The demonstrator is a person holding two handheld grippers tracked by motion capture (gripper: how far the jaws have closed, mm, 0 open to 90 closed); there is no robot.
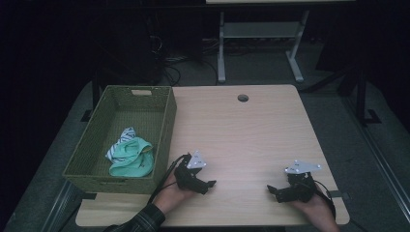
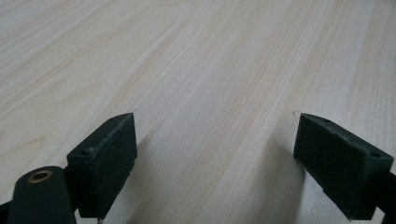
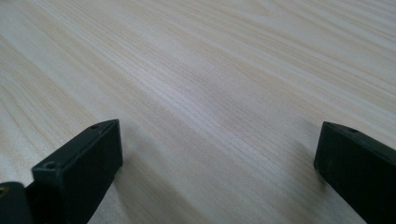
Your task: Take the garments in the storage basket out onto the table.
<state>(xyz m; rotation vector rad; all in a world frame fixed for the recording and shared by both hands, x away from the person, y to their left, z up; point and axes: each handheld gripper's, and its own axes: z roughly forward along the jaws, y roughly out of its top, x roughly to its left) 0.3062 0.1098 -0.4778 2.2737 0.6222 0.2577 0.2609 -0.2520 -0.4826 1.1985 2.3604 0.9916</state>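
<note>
Both grippers are resting on the bench [image 1: 241, 130], left [image 1: 209, 184] and right [image 1: 270, 189], fingers [image 2: 105, 163] gaping wide on bare wood (nothing between them); a basket [image 1: 167, 125] is sitting beyond the left fingers.

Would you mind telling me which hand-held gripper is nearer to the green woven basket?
Left. The left hand-held gripper sits just beside the green woven basket's near right corner, while the right hand-held gripper rests farther off toward the table's right side.

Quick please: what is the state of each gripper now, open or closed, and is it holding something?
Left gripper: open, holding nothing, over the bare table.
Right gripper: open, holding nothing.
</note>
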